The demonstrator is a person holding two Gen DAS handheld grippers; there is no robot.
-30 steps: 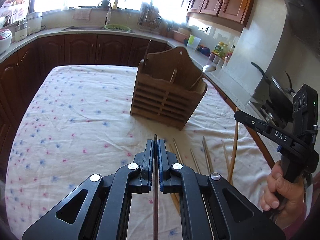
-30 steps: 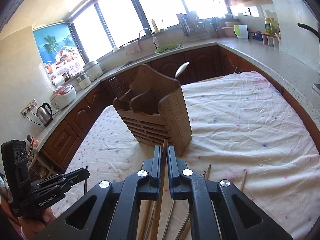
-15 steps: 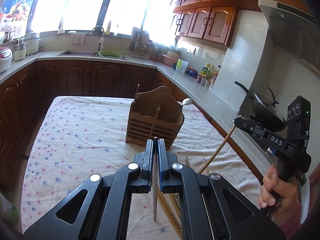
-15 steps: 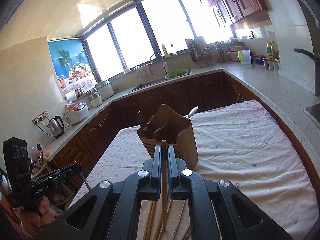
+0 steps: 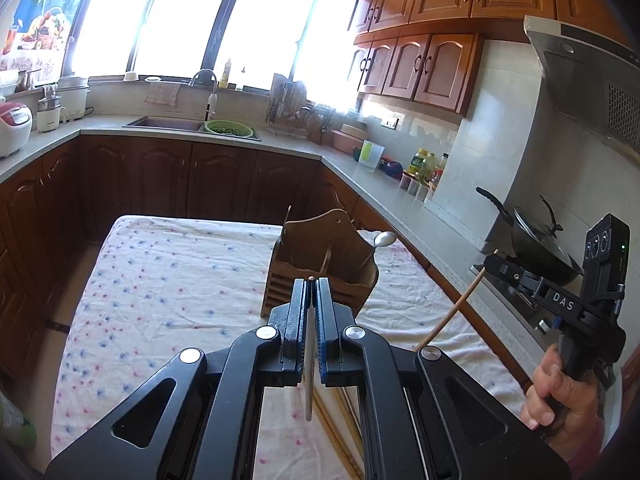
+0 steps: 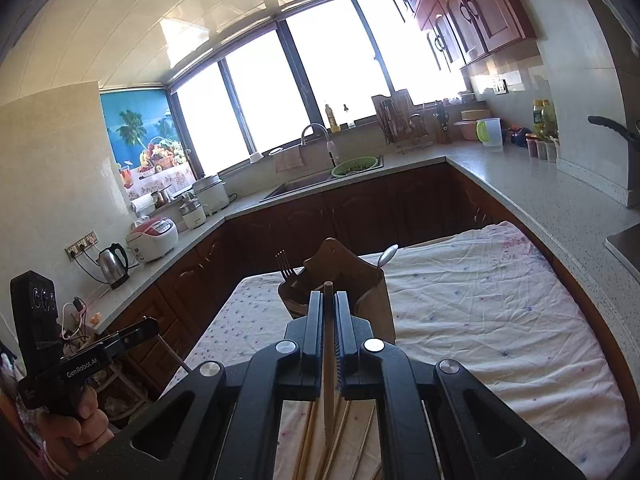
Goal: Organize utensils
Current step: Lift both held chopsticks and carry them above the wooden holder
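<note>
Both grippers had risen since the earlier frames, each lifting its stick clear of the cloth, and the wooden utensil holder (image 5: 320, 268) had dropped lower and farther off in both views.

Left gripper (image 5: 311, 292): jaws nearly closed, pinching a thin metal chopstick (image 5: 309, 396), tip showing just past the fingertips, tail hanging free above the tablecloth (image 5: 168, 280). Body lettered "GenRobot.AI", read in the right wrist view.

Right gripper (image 6: 329, 304): jaws nearly closed on a wooden chopstick (image 6: 328, 364), top end just beyond the fingertips. Body lettered "DAS", read in the left wrist view, where the stick slanted down from its fingers.

Holder: stood toward the far edge of the table, ahead of and below both grippers, apart from them. A fork (image 6: 285, 266) stood in its left compartment, a spoon (image 6: 387, 257) at its right side.

Loose chopsticks (image 5: 340, 424): lay on the cloth near the near edge, beneath the grippers.

Surround: sink (image 5: 168, 123), green colander (image 5: 230, 128), rice cooker (image 6: 154, 238), kettle (image 6: 114, 266), wok (image 5: 540, 248).
</note>
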